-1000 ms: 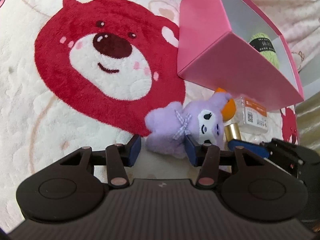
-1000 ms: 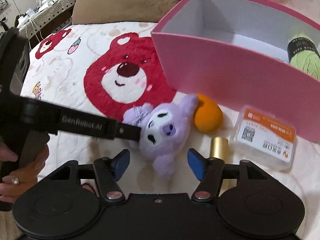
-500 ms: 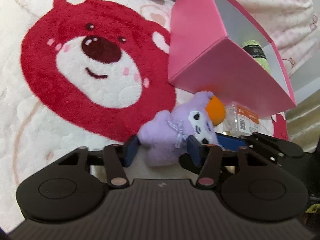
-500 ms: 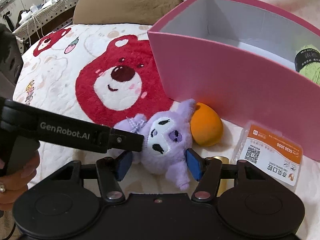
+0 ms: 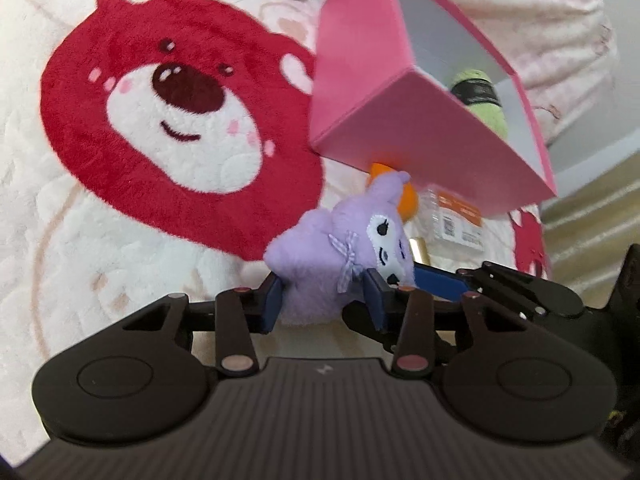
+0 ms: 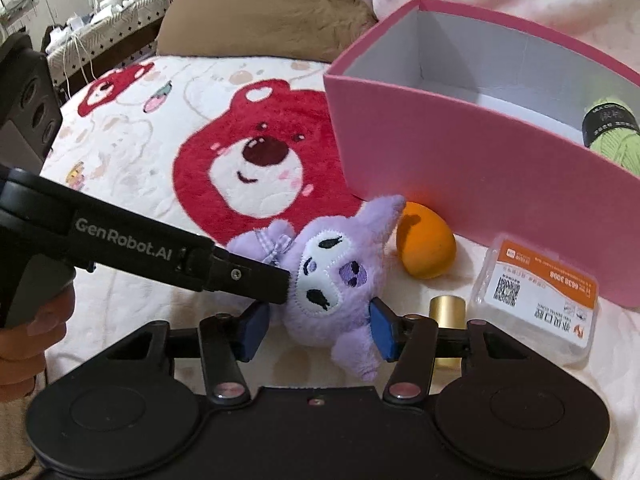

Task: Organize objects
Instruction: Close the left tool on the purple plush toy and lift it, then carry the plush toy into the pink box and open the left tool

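Note:
A purple plush toy (image 5: pixel 332 256) lies on the bear-print blanket in front of the pink box (image 5: pixel 400 132). My left gripper (image 5: pixel 322 296) is shut on its body, blue pads pressing both sides. In the right wrist view the plush toy (image 6: pixel 332 280) sits between the fingers of my right gripper (image 6: pixel 320 330), whose pads stand at its sides; the jaws look open around it. The left gripper's arm reaches the toy from the left. The pink box (image 6: pixel 460 168) holds green yarn (image 6: pixel 612 136).
An orange egg-shaped object (image 6: pixel 426 246), a gold cylinder (image 6: pixel 447 312) and a clear plastic case with an orange label (image 6: pixel 536 296) lie by the box's front wall. A brown pillow (image 6: pixel 260 12) lies behind. The red bear print (image 5: pixel 172 120) covers the blanket to the left.
The left gripper has closed on the plush toy and lifted it a little. The right gripper has moved forward so the toy now sits between its fingers.

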A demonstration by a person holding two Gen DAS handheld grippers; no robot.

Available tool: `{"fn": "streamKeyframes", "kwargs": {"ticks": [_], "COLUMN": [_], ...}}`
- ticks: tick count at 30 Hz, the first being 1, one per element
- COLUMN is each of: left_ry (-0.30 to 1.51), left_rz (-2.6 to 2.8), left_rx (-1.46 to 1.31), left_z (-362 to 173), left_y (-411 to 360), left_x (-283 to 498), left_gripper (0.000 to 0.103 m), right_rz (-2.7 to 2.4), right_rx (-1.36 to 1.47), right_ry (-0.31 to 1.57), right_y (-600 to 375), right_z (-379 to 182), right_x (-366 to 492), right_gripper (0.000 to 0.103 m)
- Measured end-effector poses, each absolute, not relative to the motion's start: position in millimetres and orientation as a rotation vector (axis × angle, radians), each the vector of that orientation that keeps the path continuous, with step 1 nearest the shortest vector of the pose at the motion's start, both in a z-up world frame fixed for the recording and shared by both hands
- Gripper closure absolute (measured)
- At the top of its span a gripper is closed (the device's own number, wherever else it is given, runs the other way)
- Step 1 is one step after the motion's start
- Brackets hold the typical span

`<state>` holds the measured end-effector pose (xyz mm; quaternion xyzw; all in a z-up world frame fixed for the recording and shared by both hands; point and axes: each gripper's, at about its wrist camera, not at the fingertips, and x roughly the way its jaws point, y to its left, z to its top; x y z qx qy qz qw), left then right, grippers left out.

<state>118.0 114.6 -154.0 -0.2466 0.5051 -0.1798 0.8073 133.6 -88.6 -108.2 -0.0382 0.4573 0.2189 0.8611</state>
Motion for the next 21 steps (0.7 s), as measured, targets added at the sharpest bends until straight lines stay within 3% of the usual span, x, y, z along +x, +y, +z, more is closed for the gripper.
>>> {"fn": "streamKeyframes", "kwargs": {"ticks": [9, 21], "left_ry": [0.935, 0.89], "left_rz": [-0.494, -0.548], "left_rx": [-0.267, -0.256], "left_z": [-82.6, 0.0], "left_y": [82.0, 51.6], "left_x": [87.1, 95.4], "left_gripper": [0.062, 0.062], "right_rz": [0.434, 0.403], "right_rx": [-0.033, -0.07], "right_ry": [0.886, 0.825], "right_y": [-104.4, -134.4], "right_z": [-57.7, 24.5], "right_x": [99.3, 91.7], "right_gripper": [0.044, 0.044]}}
